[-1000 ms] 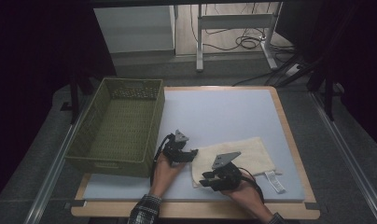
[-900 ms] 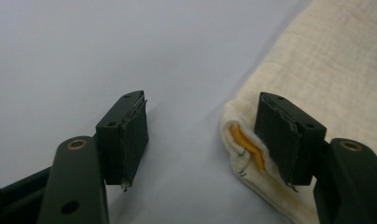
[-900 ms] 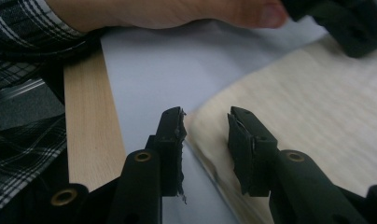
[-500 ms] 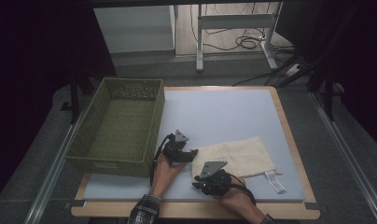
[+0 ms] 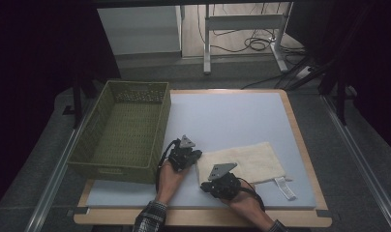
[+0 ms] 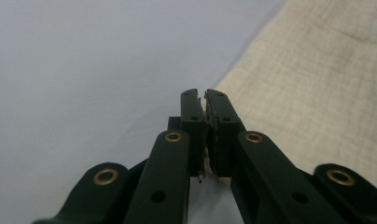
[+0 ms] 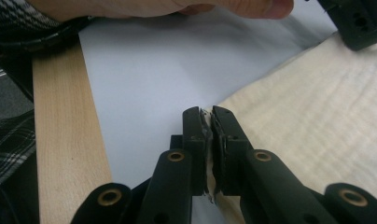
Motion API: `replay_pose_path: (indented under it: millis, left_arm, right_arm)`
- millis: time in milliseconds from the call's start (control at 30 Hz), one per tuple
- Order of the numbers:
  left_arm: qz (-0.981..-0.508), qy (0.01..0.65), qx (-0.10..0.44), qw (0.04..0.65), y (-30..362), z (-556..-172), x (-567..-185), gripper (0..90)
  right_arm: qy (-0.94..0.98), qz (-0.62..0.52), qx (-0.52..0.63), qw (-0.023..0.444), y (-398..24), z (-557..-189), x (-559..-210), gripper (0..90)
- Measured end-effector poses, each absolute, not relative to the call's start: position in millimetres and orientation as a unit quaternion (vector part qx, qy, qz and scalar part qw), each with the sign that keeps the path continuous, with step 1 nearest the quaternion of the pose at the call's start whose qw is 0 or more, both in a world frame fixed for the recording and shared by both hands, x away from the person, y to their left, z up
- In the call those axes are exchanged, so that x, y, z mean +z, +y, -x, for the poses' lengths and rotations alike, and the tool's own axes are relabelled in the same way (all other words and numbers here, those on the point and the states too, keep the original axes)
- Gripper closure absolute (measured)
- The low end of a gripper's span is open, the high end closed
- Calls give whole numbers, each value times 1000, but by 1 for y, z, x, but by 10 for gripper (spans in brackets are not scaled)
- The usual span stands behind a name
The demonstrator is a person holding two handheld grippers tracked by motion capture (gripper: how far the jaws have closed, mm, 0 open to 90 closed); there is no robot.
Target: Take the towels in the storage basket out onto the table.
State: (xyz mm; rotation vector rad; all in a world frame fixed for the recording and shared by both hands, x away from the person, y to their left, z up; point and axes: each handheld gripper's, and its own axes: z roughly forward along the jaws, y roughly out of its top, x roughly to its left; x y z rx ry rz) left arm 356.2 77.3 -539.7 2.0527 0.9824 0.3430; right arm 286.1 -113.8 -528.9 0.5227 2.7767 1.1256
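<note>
Cream cloth (image 5: 242,163) at five o'clock on the surface (image 5: 232,116) is pinched at its left corners by left tongs (image 6: 205,95) and right tongs (image 7: 206,112), both just closed; lifting together is likely called for next.

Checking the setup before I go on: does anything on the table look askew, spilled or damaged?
Nothing is spilled or damaged. The cream cloth lies flat but slightly skewed to the table edge, its white tag sticking out at the near right corner. The green basket sits upright at the left.
</note>
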Motion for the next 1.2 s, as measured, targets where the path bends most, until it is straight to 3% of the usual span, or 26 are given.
replay_pose_path:
  millis: [200,533,1200]
  left_arm:
    - [-802,395,162,418,78,-349,-527,867]
    - [-806,360,146,446,62,-364,-509,863]
    - [-831,294,138,452,-11,-393,-495,859]
  right_arm:
    - [900,-172,398,38,-113,-287,-522,845]
    - [876,-210,431,44,-153,-291,-502,844]
    - [847,-276,446,86,-227,-293,-494,844]
